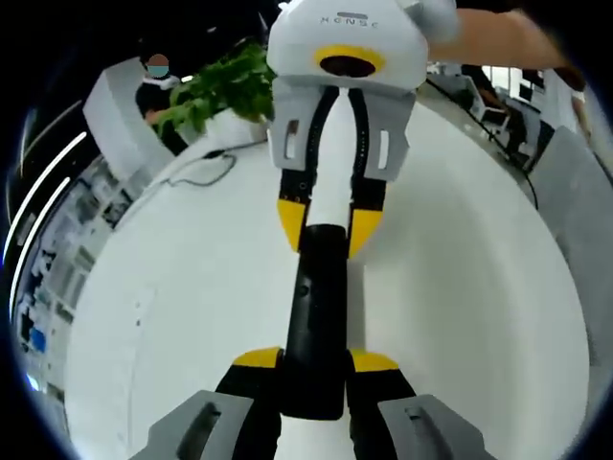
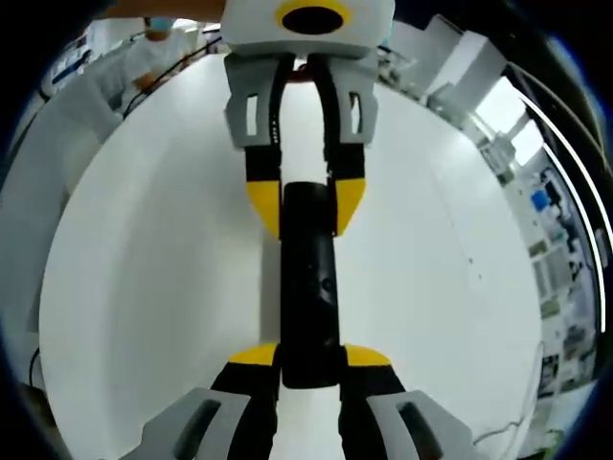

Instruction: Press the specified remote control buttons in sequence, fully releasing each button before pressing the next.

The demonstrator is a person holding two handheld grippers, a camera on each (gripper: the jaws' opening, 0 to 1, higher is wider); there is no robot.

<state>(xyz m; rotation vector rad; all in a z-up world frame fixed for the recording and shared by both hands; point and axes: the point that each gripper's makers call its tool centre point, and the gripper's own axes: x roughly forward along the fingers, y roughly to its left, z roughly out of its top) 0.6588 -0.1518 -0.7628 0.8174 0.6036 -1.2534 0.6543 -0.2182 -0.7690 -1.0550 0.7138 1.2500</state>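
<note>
**Both grippers holding one black remote over the white surface**

While we are looking along the left gripper [image 1: 316, 362], we are seeing its yellow-tipped jaws closing on the near end of a long black remote control [image 1: 314, 321], which is running from 6 o'clock up toward the centre of the left gripper view. At 12 o'clock the right gripper [image 1: 329, 226] is coming in from the far side, its jaws pinching the remote's other end. The remote is hanging between the two grippers, above the white surface [image 1: 460, 287]; we cannot tell whether it is touching it. A green plant [image 1: 222, 88] is standing at 11 o'clock, with a thin cable [image 1: 206, 172] lying just beside it.

In the right gripper view we are seeing the same hold mirrored: the right gripper [image 2: 311, 362] clamping the remote control [image 2: 308, 287] at 6 o'clock, the left gripper [image 2: 306, 209] gripping it at 12 o'clock, the white surface [image 2: 153, 268] spreading all around.
</note>
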